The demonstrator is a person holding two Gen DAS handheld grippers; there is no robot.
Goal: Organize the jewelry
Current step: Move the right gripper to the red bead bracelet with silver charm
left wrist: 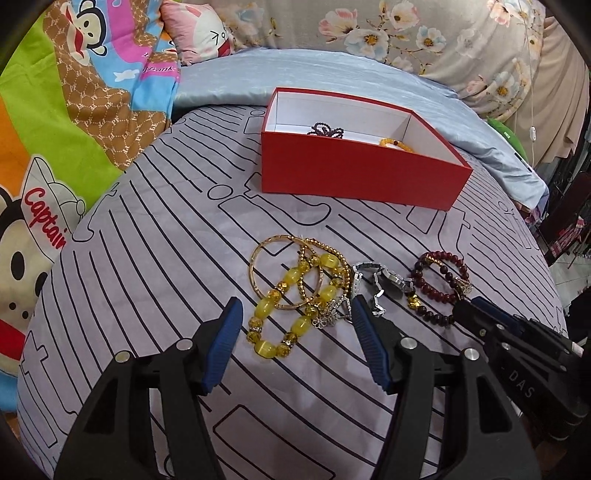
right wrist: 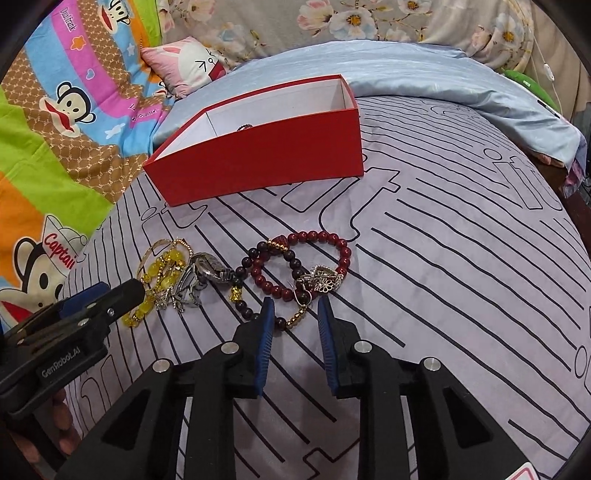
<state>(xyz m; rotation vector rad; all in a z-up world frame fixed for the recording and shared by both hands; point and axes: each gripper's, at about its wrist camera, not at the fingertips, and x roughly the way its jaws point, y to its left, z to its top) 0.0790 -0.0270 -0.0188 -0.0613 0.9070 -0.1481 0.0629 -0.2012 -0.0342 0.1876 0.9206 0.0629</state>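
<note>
A heap of jewelry lies on the lilac striped bedspread (left wrist: 147, 295). My left gripper (left wrist: 297, 317) is open, low over the heap's near side, with the yellow bead bracelet (left wrist: 291, 295) between its blue pads. A gold bangle (left wrist: 258, 269) and a silver watch (left wrist: 380, 277) lie beside the yellow bracelet. My right gripper (right wrist: 295, 308) is open but narrow, its tips astride the near part of a dark bead bracelet (right wrist: 295, 320). The pads do not press on the beads. A red bead bracelet (right wrist: 317, 234) overlaps the dark one. Behind stands the open red box (left wrist: 354, 177), holding a dark beaded piece (left wrist: 327, 130) and an orange bracelet (left wrist: 397, 143).
A cartoon monkey blanket (left wrist: 55, 129) covers the left side. A light blue quilt (left wrist: 229, 77) and a pink cushion (left wrist: 195, 33) lie behind the box. The bed's edge drops away at the right (left wrist: 554, 258). In the right wrist view the left gripper (right wrist: 114, 295) sits close to the yellow bracelet.
</note>
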